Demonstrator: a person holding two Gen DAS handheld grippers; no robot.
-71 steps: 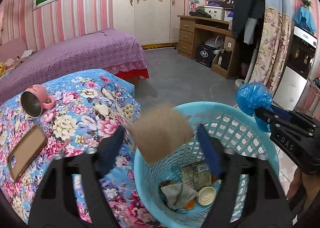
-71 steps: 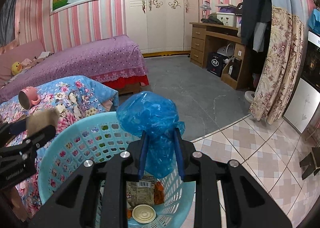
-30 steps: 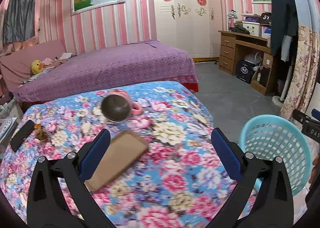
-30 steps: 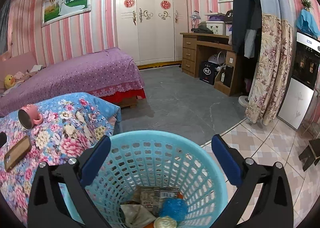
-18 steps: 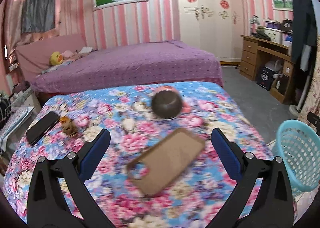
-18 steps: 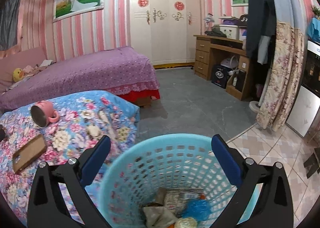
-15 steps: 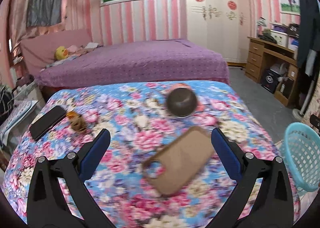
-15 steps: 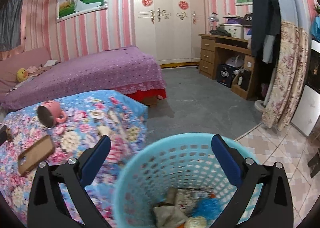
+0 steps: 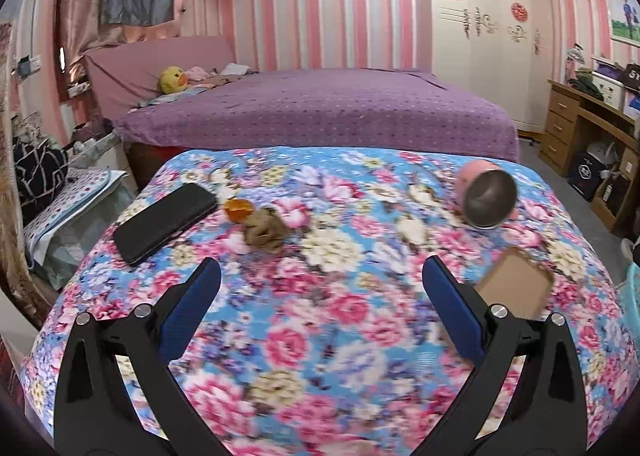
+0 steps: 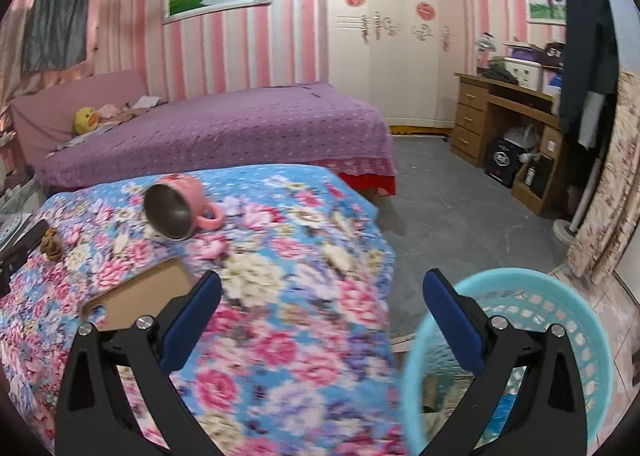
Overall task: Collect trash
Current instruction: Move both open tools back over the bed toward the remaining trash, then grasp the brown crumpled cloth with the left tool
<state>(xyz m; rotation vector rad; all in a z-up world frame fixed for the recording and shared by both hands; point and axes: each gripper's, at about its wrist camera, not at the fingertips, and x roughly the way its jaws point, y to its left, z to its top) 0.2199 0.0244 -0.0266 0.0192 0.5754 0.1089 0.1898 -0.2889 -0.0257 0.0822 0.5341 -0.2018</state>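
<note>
Both the left gripper (image 9: 321, 304) and right gripper (image 10: 322, 306) gape empty; one crumpled brown scrap (image 9: 264, 233) lies just right of one black phone (image 9: 166, 222), lengthwise toward it.

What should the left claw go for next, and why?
Probably forward and a little left toward the crumpled brown scrap and orange bit beside the black phone. The left gripper is open and empty, and those look like trash.

A floral cloth cover (image 9: 320, 316), a perforated plastic basket (image 10: 560, 296), a glossy black phone (image 9: 166, 222), a metal-lined mug (image 9: 486, 198).
</note>
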